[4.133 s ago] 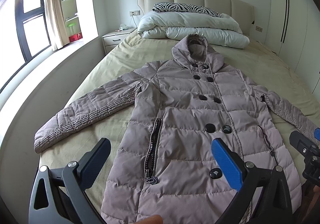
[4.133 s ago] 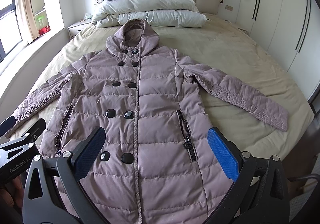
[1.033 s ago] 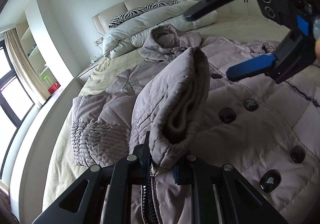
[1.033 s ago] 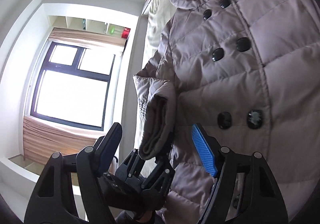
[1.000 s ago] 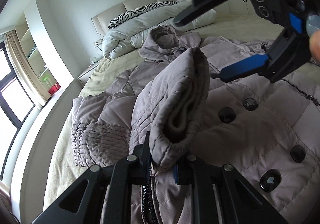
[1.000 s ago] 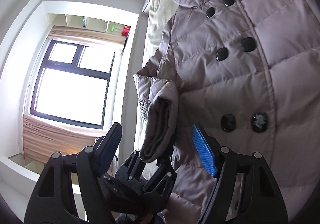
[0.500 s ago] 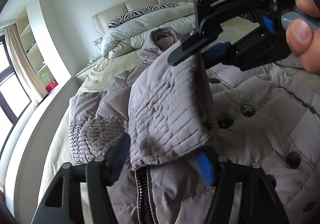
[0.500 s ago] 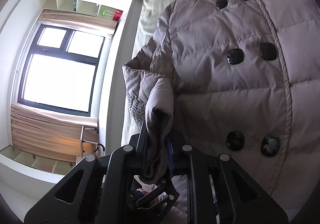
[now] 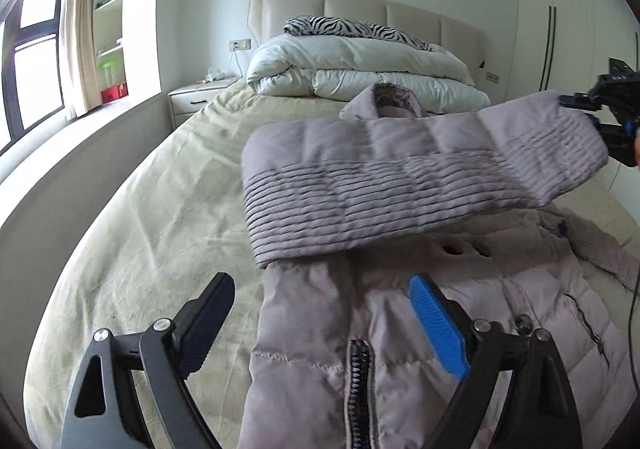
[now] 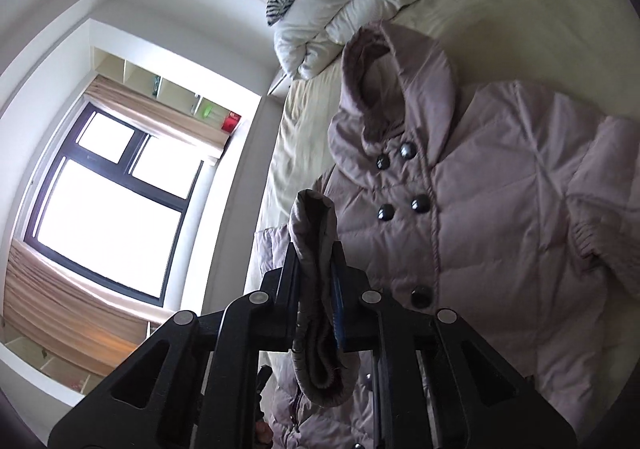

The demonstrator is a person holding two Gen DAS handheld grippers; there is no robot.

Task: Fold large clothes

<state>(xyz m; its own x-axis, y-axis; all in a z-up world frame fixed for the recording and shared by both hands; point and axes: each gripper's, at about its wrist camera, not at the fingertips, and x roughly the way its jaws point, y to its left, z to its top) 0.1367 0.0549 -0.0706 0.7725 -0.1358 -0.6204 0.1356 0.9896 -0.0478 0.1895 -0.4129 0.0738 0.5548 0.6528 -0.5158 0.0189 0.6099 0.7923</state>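
Observation:
A mauve quilted hooded coat [image 9: 500,329] lies face up on the bed, hood toward the headboard; it also shows in the right wrist view [image 10: 500,233]. Its left sleeve [image 9: 400,185] is lifted and stretched across the coat's chest. My right gripper [image 10: 316,289] is shut on the sleeve cuff [image 10: 316,333] and shows at the far right of the left wrist view [image 9: 600,117]. My left gripper [image 9: 320,329] is open and empty, low over the coat's lower left front beside the pocket zip [image 9: 358,389].
The bed sheet [image 9: 160,217] is beige. A folded white duvet [image 9: 360,69] and a zebra pillow [image 9: 348,27] lie by the headboard. A nightstand [image 9: 196,97] and a window [image 9: 32,69] stand on the left, wardrobes [image 9: 560,41] on the right.
My left gripper has let go of the sleeve cuff and pulled back, open. My right gripper has closed on the cuff and carried the sleeve rightward across the coat.

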